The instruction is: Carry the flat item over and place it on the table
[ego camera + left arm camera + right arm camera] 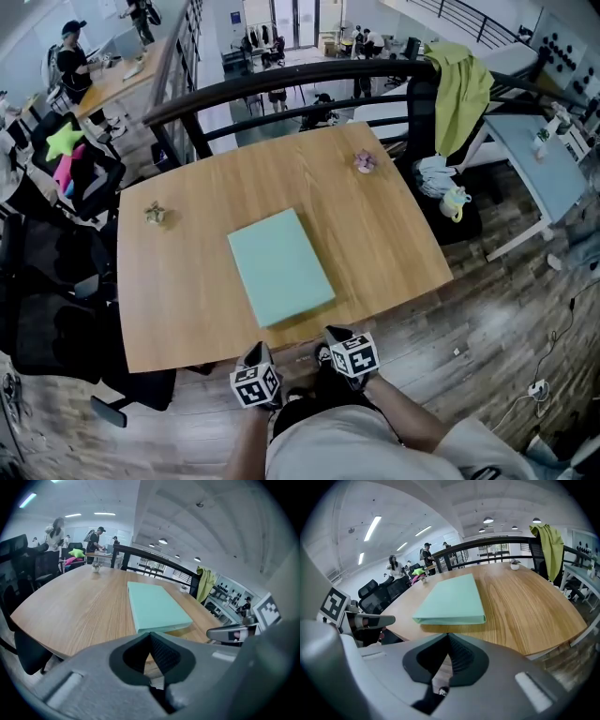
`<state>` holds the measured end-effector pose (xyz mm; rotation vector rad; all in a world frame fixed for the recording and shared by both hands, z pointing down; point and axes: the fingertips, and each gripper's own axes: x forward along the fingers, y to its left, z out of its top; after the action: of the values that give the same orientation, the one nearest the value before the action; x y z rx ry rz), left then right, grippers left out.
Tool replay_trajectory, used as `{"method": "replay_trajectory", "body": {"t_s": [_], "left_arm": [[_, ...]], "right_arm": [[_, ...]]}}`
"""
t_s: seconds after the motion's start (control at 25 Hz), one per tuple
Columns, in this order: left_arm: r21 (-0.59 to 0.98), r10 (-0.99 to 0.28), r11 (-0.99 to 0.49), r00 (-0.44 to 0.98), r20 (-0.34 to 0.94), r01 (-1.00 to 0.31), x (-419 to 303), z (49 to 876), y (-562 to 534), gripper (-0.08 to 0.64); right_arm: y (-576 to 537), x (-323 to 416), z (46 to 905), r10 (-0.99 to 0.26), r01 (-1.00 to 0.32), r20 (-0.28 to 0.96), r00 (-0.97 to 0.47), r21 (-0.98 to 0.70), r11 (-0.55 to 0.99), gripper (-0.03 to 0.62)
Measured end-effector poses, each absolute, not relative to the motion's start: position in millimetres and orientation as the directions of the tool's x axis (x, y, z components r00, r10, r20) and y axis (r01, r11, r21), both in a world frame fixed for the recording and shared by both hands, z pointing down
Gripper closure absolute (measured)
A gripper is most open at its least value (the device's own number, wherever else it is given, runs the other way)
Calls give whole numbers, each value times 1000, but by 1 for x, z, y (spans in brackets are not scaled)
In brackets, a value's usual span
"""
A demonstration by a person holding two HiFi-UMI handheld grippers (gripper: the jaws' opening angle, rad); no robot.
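Note:
A flat mint-green item (279, 265) lies on the wooden table (187, 300), its near end close to the front edge. It also shows in the left gripper view (157, 605) and the right gripper view (452, 599), just ahead of the jaws. My left gripper (257, 356) and right gripper (335, 339) hover side by side at the table's near edge, a short way back from the item. The left gripper's (150, 634) jaws meet with nothing between them. The right gripper (448, 635) is likewise shut and empty.
Two small potted plants stand on the table, one at the left (155, 214) and one at the far right (364, 161). A black railing (281, 80) runs behind it. Black chairs (56, 319) crowd the left side. A green cloth (459, 89) hangs at the right by a white desk (539, 169).

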<state>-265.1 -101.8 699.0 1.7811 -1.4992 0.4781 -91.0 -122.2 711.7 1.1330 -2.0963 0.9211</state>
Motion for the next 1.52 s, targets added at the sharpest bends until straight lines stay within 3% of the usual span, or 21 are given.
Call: {"method": "replay_trajectory", "body": {"t_s": [0.72,1.52], "left_arm": [[236,-771,-135,252,585,-962,-253,634,-101,558],[139,-921,-171,208,329,-975,-258,506,-151,558]], "right_arm": [[-126,-95,649,-634,-882,635,-442,-179,436,581],[-177,-96,499,-827,-881,332,-453,-25,473,581]]}}
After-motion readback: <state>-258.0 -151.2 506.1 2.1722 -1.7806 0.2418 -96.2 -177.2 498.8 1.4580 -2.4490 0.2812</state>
